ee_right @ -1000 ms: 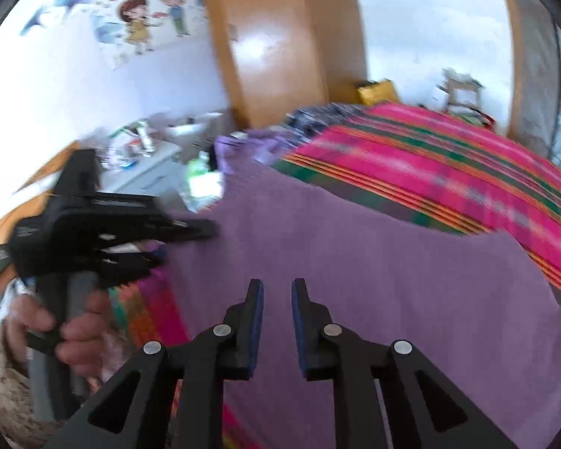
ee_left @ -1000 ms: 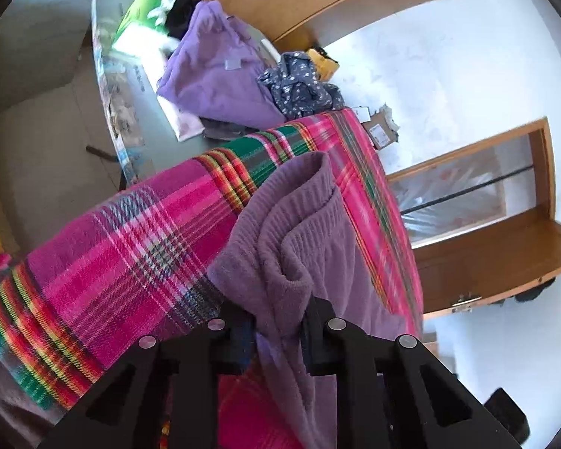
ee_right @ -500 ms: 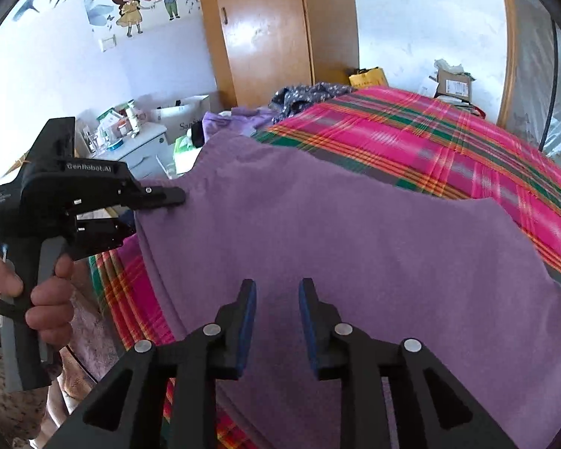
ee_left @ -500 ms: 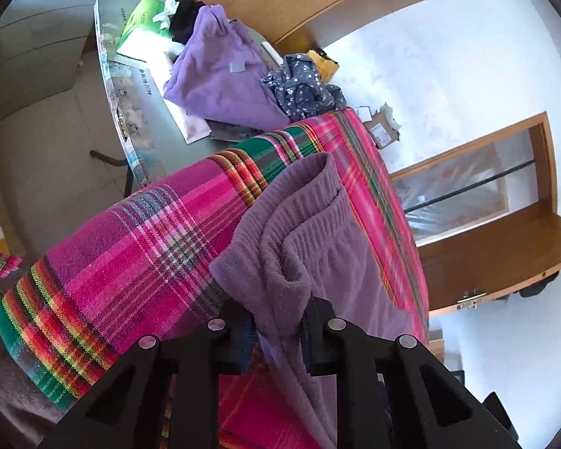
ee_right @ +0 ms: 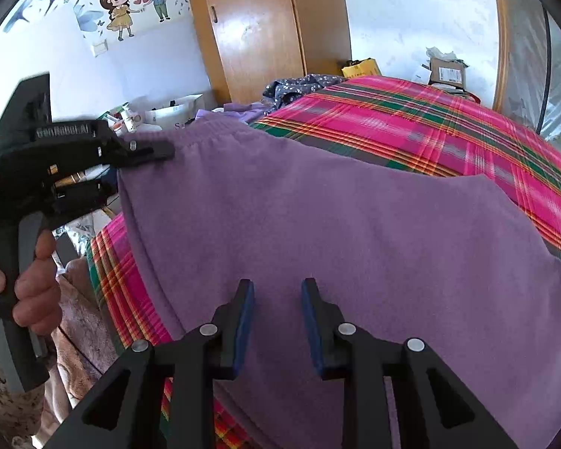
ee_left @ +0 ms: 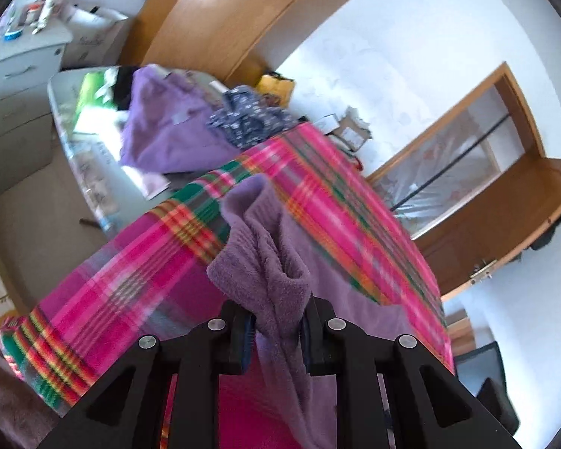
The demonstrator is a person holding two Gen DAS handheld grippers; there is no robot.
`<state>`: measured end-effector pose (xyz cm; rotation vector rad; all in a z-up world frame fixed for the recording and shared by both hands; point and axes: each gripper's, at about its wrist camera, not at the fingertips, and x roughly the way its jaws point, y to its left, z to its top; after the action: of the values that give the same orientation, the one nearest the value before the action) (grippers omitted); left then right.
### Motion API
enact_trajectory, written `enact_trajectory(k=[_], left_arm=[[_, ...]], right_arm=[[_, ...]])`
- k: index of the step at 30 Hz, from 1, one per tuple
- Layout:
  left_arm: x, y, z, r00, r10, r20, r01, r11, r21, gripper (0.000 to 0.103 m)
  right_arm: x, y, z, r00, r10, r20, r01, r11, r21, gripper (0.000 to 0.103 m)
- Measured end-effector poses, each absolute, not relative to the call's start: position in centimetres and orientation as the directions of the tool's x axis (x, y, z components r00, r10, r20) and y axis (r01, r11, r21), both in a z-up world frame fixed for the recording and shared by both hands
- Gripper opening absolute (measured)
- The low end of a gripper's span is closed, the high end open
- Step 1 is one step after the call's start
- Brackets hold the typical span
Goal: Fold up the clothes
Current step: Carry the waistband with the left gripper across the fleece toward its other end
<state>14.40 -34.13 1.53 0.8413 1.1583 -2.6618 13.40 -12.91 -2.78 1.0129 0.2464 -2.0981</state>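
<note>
Two grippers are counted. The left gripper (ee_left: 276, 331) is clamped on a bunched corner of one purple fleece garment (ee_right: 355, 232), which is spread soft and matte over one plaid blanket (ee_right: 448, 127) (pink, green and orange). The right gripper (ee_right: 277, 318) is seen with jaws opening above the garment, nothing between them. One hand (ee_right: 33, 292) is cut off at the frame edge.
</note>
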Motion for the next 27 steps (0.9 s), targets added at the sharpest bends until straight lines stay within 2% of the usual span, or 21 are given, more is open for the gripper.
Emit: enact_trajectory(k=[14, 27], left_arm=[[12.6, -27.7, 5.7, -0.865, 0.182, -0.467, 0.152, -0.792, -0.591, 0.02], [11.0, -20.0, 6.4, -0.823, 0.295, -0.485, 0.011, -0.846, -0.534, 0.02]], right_arm=[[12.2, -8.9, -2.0, -0.389, -0.615, -0.686, 0.658, -0.706, 0.261, 0.027], [11.0, -3.1, -1.4, -0.456, -0.614, -0.644, 0.558, -0.761, 0.331, 0.027]])
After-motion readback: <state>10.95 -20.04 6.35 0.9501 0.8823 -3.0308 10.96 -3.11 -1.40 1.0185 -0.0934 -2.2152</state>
